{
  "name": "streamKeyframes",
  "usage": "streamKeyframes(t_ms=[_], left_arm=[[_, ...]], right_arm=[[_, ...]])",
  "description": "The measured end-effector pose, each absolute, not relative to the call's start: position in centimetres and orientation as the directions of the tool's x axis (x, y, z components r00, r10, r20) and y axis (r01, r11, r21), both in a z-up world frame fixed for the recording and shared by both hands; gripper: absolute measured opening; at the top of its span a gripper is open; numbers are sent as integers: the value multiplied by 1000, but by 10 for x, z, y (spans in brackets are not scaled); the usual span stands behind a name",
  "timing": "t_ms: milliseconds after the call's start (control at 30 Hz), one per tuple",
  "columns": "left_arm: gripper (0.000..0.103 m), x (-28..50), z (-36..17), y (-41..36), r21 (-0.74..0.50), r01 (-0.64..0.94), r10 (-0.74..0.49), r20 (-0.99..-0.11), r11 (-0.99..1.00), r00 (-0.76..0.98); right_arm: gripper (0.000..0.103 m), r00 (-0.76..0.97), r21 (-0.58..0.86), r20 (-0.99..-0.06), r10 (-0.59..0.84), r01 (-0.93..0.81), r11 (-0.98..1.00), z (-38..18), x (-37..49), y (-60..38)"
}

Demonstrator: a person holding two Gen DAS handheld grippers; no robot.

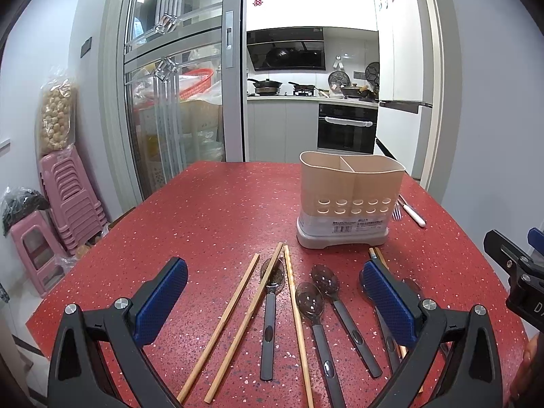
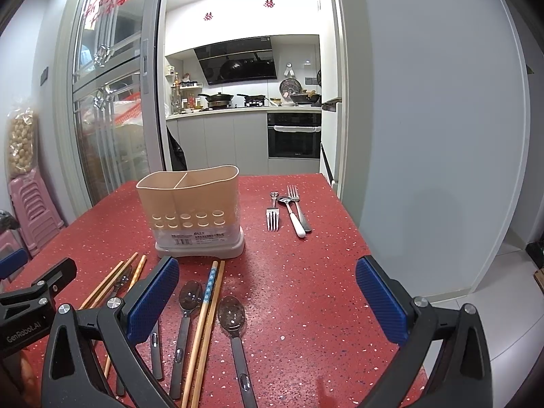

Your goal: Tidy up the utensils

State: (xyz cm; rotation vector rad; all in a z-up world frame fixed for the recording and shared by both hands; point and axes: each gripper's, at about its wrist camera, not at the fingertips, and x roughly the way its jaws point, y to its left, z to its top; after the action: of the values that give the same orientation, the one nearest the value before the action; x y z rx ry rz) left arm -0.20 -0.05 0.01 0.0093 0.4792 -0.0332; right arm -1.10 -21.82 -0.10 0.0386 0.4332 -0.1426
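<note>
Flanking holder (image 2: pixel 192 210): chopsticks (image 2: pixel 207 309), forks (image 2: pixel 272 219).

From my feed both views are sharp in the centre, w/ strong fisheye bending at the edges and black vignette in the corners. Brightest light comes from the kitchen (image 1: pixel 311 68) behind, nearly blown out up top. The red table (image 2: pixel 306 289) is evenly lit, soft shadows only, slight glare on the glass door (image 1: pixel 170 68)

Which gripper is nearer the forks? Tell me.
Right. The right gripper has the forks ahead, slightly right; the left gripper sits further left, the holder between.
</note>
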Motion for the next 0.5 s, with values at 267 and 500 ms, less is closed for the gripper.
streamKeyframes(t_ms=[267,500], left_arm=[[103,-3,0,-2,0,35,-31,-462,999,886],[103,-3,1,-2,1,38,-33,-461,999,887]], right_arm=[[103,897,9,-423,-127,145,989,-1,-11,-219],[103,896,10,-426,-124,142,990,-2,-11,-219]])
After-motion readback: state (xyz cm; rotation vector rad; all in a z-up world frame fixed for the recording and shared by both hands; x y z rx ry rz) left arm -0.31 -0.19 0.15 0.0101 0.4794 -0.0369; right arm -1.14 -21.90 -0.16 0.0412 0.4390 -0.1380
